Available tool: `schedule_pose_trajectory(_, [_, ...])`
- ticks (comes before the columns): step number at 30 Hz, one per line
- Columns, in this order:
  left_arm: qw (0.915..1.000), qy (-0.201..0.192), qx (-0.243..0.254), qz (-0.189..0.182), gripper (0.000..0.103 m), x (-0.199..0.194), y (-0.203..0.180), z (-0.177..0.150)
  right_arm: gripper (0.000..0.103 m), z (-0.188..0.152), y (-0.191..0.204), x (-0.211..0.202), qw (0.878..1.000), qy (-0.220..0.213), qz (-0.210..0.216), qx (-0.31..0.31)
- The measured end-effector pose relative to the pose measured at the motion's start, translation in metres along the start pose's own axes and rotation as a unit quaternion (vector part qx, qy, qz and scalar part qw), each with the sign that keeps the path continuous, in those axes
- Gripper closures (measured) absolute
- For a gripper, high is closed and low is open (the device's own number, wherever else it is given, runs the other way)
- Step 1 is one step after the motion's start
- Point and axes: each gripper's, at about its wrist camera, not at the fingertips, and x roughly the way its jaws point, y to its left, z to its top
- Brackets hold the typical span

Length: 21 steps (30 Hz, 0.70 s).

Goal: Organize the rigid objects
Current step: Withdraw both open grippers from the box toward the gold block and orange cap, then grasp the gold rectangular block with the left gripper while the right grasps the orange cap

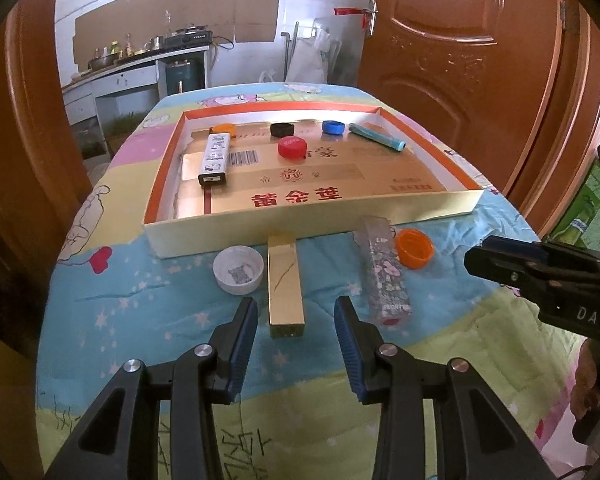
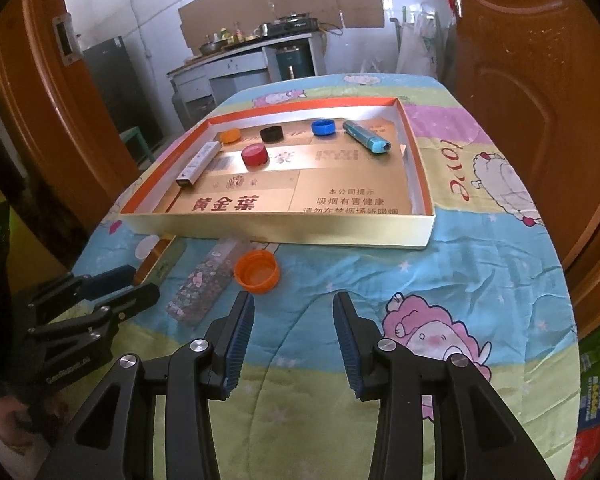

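So from the left wrist cam, the left hand-held gripper [image 1: 296,314] is gaping open with nothing in it, and the near end of the gold box [image 1: 285,280] sits right between the fingertips, no contact that I can see. Left of it is a white cap [image 1: 239,270], on the right a clear floral lip box [image 1: 384,276] with an orange cap [image 1: 414,248] just beside it, all on the cartoon quilt [image 1: 140,300]. Behind them the shallow tray [image 1: 260,224] holds a white printed box [image 1: 216,158], a red cap [image 1: 292,147], small orange, black and blue caps along the far side, and a teal tube [image 1: 376,137]. From the right wrist cam, the right hand-held gripper [image 2: 294,312] is open and empty too, just this side of the orange cap [image 2: 257,271], and the left gripper pokes in from the left near the gold box [image 2: 160,260].
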Motion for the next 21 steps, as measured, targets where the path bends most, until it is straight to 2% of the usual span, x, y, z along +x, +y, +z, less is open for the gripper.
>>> schedule_pose_trajectory(8, [0.9998, 0.018, -0.005, -0.005, 0.063, 0.014, -0.001, 0.007, 0.061, 0.0, -0.006, 0.005, 1.0, 0.003, 0.002, 0.0])
schedule_pose_trajectory(15, [0.9995, 0.03, -0.01, 0.0, 0.063, 0.021, -0.001, 0.014, 0.061, -0.005, 0.005, 0.011, 0.999, 0.012, -0.008, -0.042])
schedule_pose_trajectory(16, [0.9995, 0.03, -0.011, 0.0, 0.064, 0.022, -0.001, 0.015, 0.061, -0.005, 0.007, 0.012, 0.999, 0.014, -0.008, -0.048])
schedule_pose_trajectory(18, [0.9995, 0.029, -0.007, 0.01, 0.074, 0.023, -0.002, 0.015, 0.061, -0.006, 0.012, 0.015, 0.998, 0.018, -0.009, -0.062])
schedule_pose_trajectory(19, [0.9995, 0.028, -0.007, 0.017, 0.083, 0.023, -0.002, 0.016, 0.061, -0.006, 0.015, 0.016, 0.997, 0.02, -0.011, -0.068])
schedule_pose_trajectory(21, [0.9995, 0.027, -0.014, 0.011, 0.085, 0.023, 0.001, 0.016, 0.061, -0.004, 0.021, 0.02, 0.996, 0.025, -0.014, -0.082])
